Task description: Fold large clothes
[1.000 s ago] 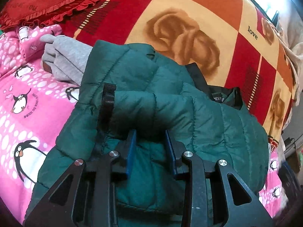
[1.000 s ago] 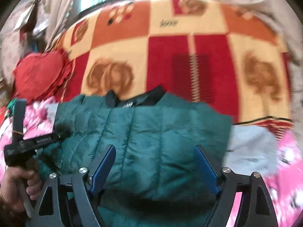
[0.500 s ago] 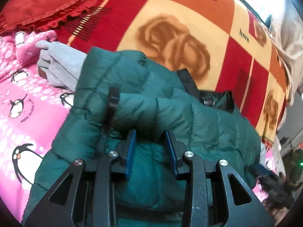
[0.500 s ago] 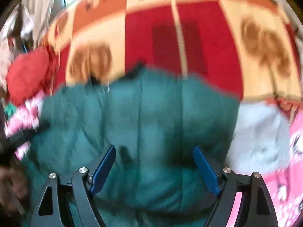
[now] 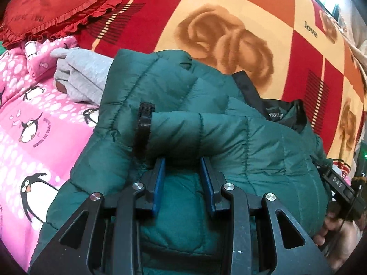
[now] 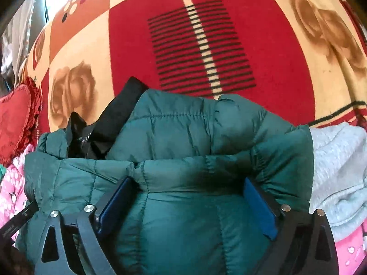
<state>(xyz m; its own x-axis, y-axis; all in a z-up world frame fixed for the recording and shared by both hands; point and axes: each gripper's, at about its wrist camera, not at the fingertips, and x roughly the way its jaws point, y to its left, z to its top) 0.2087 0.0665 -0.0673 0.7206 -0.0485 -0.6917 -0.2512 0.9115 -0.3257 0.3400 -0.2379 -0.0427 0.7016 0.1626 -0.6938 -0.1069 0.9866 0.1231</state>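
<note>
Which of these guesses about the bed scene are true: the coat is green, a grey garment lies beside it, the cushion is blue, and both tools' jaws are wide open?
1. The puffy jacket is dark green. True.
2. A grey garment lies beside the jacket. True.
3. The frilly cushion is blue. False: it is red.
4. Both tools' jaws are wide open. False: the right gripper is spread wide against the jacket, but the left gripper is narrowed on a jacket fold.
</note>
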